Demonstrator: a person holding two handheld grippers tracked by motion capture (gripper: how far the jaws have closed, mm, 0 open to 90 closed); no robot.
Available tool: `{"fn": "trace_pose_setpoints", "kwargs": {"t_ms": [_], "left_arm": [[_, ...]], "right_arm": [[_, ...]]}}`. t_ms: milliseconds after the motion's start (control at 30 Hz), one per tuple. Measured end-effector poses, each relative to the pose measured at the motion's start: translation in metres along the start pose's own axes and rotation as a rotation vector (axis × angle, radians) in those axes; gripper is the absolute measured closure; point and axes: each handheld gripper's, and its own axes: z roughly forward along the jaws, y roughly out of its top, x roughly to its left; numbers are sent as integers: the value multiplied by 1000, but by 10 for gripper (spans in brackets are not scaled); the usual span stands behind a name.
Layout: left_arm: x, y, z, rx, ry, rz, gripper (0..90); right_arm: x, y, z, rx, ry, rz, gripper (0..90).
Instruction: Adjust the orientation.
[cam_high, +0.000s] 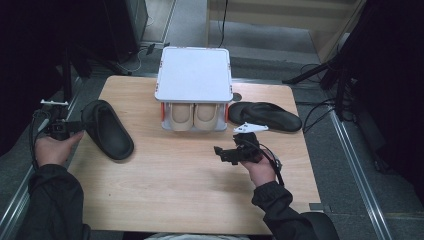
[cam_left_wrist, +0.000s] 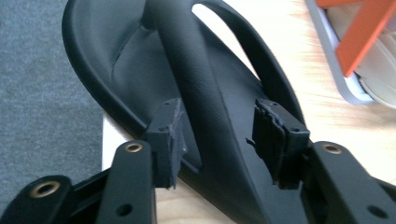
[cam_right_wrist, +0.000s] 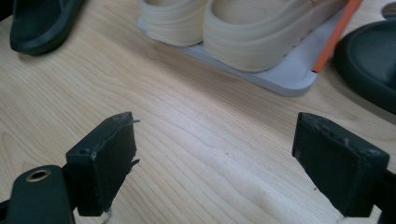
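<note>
A black slipper (cam_high: 107, 130) lies at the table's left edge, and its toe overhangs the edge in the left gripper view. My left gripper (cam_high: 76, 125) is at its outer end. The open jaws straddle the slipper's strap (cam_left_wrist: 196, 84), and the pads (cam_left_wrist: 169, 135) do not squeeze it. A second black slipper (cam_high: 265, 116) lies to the right of the white shoe rack (cam_high: 194, 75). A pair of beige shoes (cam_high: 194, 116) sits on the rack's lower shelf. My right gripper (cam_high: 220, 152) hovers over bare wood in front of the rack, open wide with nothing between its jaws (cam_right_wrist: 215, 158).
The wooden table (cam_high: 190, 190) has free room in front of the rack. The rack has orange posts (cam_left_wrist: 359, 37) and a flat white top. Grey floor, cables and dark stands surround the table. The beige shoes (cam_right_wrist: 261, 28) and the rack's lower shelf (cam_right_wrist: 289, 77) lie ahead of the right gripper.
</note>
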Motion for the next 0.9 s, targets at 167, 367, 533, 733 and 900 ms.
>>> {"fn": "trace_pose_setpoints", "kwargs": {"t_ms": [167, 367, 533, 733, 900], "left_arm": [[1, 7, 15, 4, 2, 5, 542], [3, 12, 26, 16, 11, -22, 567], [5, 13, 32, 14, 12, -32, 608], [6, 14, 33, 17, 4, -60, 624], [6, 15, 32, 22, 4, -79, 637]], "right_arm": [[-5, -6, -7, -8, -27, 22, 137], [-9, -10, -12, -7, -52, 33, 137], [-11, -13, -14, -3, -66, 37, 137], [-11, -13, -13, -3, -71, 34, 137], [-11, -13, -13, -1, -74, 29, 137]]}}
